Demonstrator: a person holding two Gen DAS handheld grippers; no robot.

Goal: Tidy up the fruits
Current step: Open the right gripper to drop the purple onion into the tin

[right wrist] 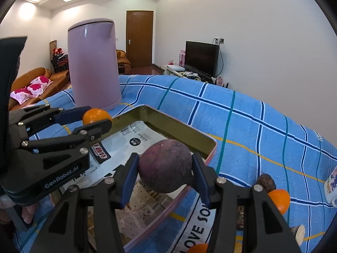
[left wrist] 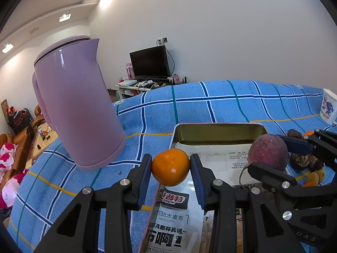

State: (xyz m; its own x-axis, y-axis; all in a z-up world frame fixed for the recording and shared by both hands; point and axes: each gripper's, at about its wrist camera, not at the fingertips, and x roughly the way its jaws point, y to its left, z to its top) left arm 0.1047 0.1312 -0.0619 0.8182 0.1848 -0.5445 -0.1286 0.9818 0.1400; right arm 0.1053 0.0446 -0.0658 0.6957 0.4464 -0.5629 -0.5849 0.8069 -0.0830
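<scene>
The left tool (left wrist: 171,166) is clamped on a small orange (left wrist: 170,167), lower centre of its view, just at the near rim of the tin tray (left wrist: 219,127). The right tool (right wrist: 165,169) is closed around a purple passion fruit (right wrist: 165,165) above that tray. Both fruits look light and firm; the orange's skin is smooth (likely slippery), so gripping across the widest part seems best. More fruit (right wrist: 279,200) at lower right is partly hidden behind the tool. The table's blue checked cloth (right wrist: 252,126) lies beneath everything.
</scene>
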